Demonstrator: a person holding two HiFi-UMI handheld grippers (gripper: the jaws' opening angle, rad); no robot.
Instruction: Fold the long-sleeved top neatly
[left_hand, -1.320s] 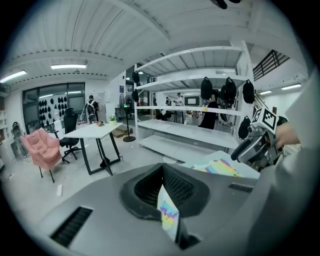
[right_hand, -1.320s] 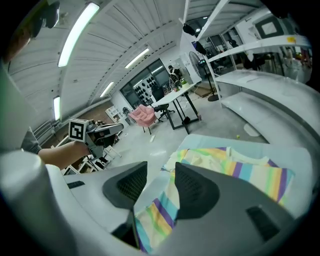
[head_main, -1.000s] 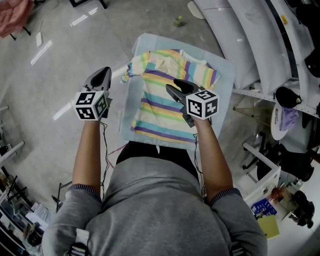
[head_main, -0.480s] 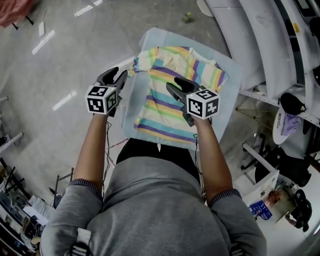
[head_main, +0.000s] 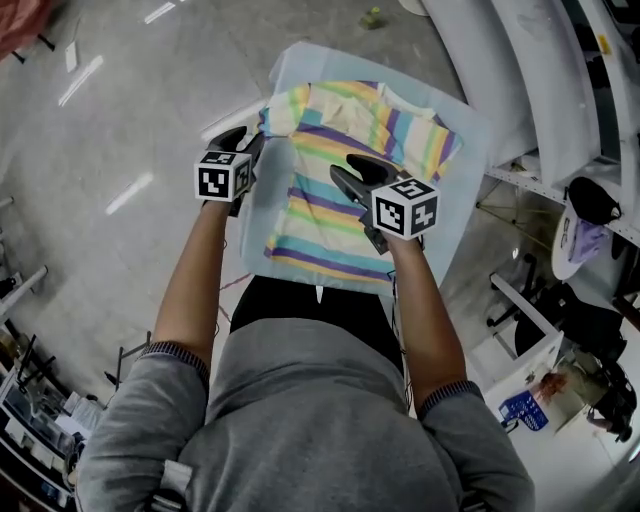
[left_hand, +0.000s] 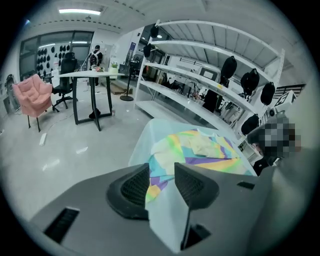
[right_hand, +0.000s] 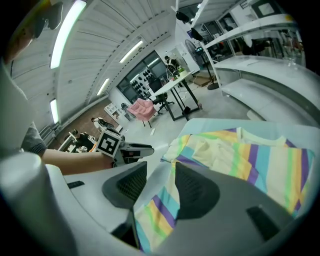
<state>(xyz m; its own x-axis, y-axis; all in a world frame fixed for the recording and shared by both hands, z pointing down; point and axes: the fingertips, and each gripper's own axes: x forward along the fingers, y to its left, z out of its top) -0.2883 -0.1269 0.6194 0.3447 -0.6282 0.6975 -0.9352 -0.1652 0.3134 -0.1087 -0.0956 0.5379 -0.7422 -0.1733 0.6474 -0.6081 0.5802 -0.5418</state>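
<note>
Pastel-striped long-sleeved fabric top (head_main: 335, 165) looks sleeves-in only, body fold left; my left gripper (head_main: 246, 139) just been opening, right gripper (head_main: 345, 169) apart, both empty

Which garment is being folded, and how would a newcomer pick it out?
Look at the small table draped in pale blue, standing on the grey floor right in front of the person. The top lies spread on it, partly folded. It is the only thing there with pastel yellow, teal and purple stripes.

The long-sleeved top (head_main: 345, 165) is soft matt cloth — the sheet (head_main: 300, 68) smooth, the floor (head_main: 120, 110) glossy.
</note>
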